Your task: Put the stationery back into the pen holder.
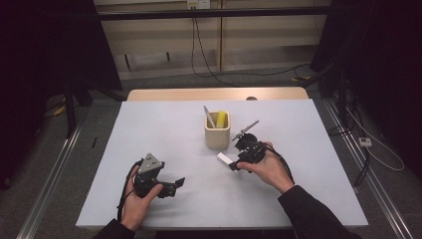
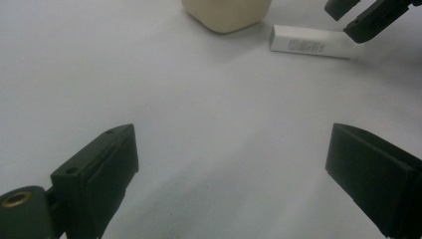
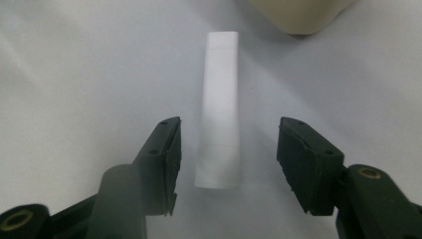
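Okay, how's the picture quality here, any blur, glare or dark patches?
High view: dim, dark at both sides, the white table evenly lit, no glare. Left gripper view: its own jaws soft, the white tube sharper. Right gripper view: the white tube washed out and slightly soft, a blurred dark shape over the left jaw.

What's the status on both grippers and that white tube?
Right gripper open, straddling white tube, not gripping. Left gripper open, idle. Tube flat beside cup; nothing blocking.

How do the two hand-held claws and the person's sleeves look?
Both are black. The left claw carries a grey three-cornered plate on top and trails a black cable. The right claw has blocky black pads. The sleeves are dark.
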Motion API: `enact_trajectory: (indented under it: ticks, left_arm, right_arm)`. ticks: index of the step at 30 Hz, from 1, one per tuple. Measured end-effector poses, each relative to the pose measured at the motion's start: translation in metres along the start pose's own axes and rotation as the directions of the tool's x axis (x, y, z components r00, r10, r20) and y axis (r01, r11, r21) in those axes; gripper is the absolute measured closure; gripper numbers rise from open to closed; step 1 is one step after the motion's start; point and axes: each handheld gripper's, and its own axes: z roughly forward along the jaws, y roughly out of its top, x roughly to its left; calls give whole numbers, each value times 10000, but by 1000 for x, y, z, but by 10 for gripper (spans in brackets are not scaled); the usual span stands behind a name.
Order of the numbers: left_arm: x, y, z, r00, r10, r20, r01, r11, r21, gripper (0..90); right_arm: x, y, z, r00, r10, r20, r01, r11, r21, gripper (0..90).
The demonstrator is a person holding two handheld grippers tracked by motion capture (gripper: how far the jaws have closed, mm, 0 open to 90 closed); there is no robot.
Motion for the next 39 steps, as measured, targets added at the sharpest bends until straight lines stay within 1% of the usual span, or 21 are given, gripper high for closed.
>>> enact_trajectory:
  ticks: [4, 6, 9, 13, 18, 19, 21, 24, 26, 27, 28, 30, 32, 37, 39]
  left_arm:
    - [0, 0, 0, 10000, 4, 2, -4, 10000, 16, 63]
    - [0, 0, 0, 10000, 21, 4, -21, 10000, 19, 63]
    - [0, 0, 0, 10000, 12, 7, -12, 10000, 42, 63]
    - [0, 0, 0, 10000, 22, 3, -22, 10000, 42, 63]
    - [0, 0, 0, 10000, 27, 19, -27, 10000, 55, 63]
    - [0, 0, 0, 10000, 18, 29, -18, 10000, 62, 63]
    - [0, 0, 0, 10000, 20, 38, -20, 10000, 65, 63]
    - [0, 0, 1, 10000, 15, 40, -15, 10000, 70, 63]
    - [0, 0, 1, 10000, 20, 59, -20, 10000, 77, 63]
    - [0, 0, 1, 10000, 34, 52, -34, 10000, 85, 63]
    - [0, 0, 1, 10000, 16, 61, -17, 10000, 80, 63]
    - [0, 0, 1, 10000, 58, 39, -58, 9999, 106, 63]
    - [0, 0, 1, 10000, 38, 53, -38, 10000, 86, 63]
    - [0, 0, 1, 10000, 72, 53, -72, 9999, 115, 63]
    - [0, 0, 1, 10000, 87, 48, -88, 9999, 127, 63]
  right_arm:
    - [3, 0, 3, 9999, -43, 129, 39, 9995, 310, 487]
    - [5, 0, 5, 9998, -136, 140, 129, 9989, 449, 501]
    - [6, 0, 7, 9997, -154, 188, 143, 9980, 617, 538]
    - [7, 0, 11, 9994, -201, 266, 179, 9968, 780, 562]
    - [8, 0, 13, 9993, -258, 276, 232, 9958, 888, 593]
    - [8, 0, 14, 9990, -335, 281, 308, 9954, 902, 592]
    - [10, 0, 15, 9977, -494, 459, 453, 9952, 866, 590]
    - [11, 0, 18, 9970, -628, 442, 580, 9930, 1026, 599]
    - [12, 0, 19, 9956, -709, 617, 644, 9927, 1016, 634]
    - [12, 0, 19, 9952, -749, 631, 682, 9925, 1018, 640]
    - [12, -1, 19, 9955, -701, 634, 635, 9928, 1012, 652]
    - [12, -1, 19, 9943, -795, 708, 723, 9925, 988, 676]
    - [12, -1, 19, 9947, -726, 729, 653, 9931, 977, 680]
    - [13, -1, 19, 9930, -864, 802, 782, 9918, 1009, 684]
    - [12, -1, 19, 9933, -872, 763, 796, 9920, 979, 685]
